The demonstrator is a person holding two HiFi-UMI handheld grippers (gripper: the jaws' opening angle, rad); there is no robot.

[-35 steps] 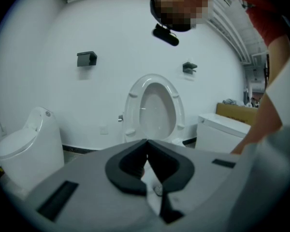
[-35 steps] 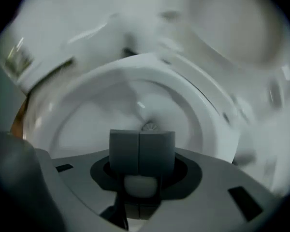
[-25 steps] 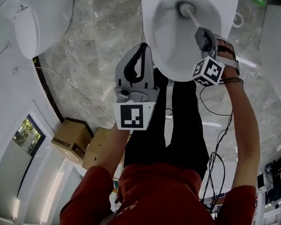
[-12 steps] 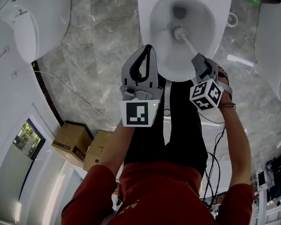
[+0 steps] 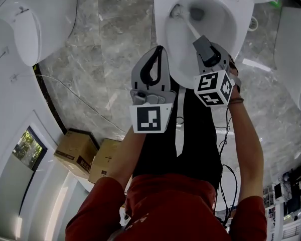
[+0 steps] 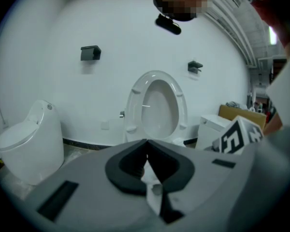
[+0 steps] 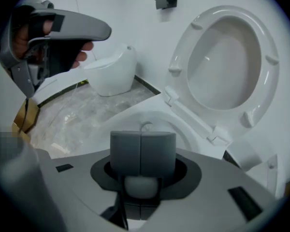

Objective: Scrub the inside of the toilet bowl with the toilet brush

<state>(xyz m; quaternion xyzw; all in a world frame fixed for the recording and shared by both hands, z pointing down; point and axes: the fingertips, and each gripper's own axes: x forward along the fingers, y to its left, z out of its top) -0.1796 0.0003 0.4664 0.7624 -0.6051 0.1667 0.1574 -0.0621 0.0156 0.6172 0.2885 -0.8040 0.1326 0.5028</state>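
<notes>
The white toilet bowl (image 5: 243,26) lies at the top of the head view, its lid raised (image 7: 227,66). My right gripper (image 5: 200,43) hangs over the bowl's near rim, pointing steeply down. It is shut on the white handle of the toilet brush (image 5: 189,26). The brush head (image 5: 176,11) rests against the bowl's upper-left inner wall. In the right gripper view the pads (image 7: 157,153) meet over the rounded handle, and the brush head (image 7: 146,126) shows just beyond them. My left gripper (image 5: 159,50) hovers left of the bowl, over the floor, shut and holding nothing (image 6: 146,141).
A second white toilet (image 5: 35,19) stands at the upper left on the grey marble floor (image 5: 115,39). Another white fixture (image 5: 296,49) is at the right edge. Cardboard boxes (image 5: 78,149) lie at the lower left. Cables (image 5: 226,134) trail beside the person's legs.
The right gripper has swung left and rolled, sweeping the brush head from the bowl's far side through its middle to the upper-left wall. The left gripper has barely moved.
</notes>
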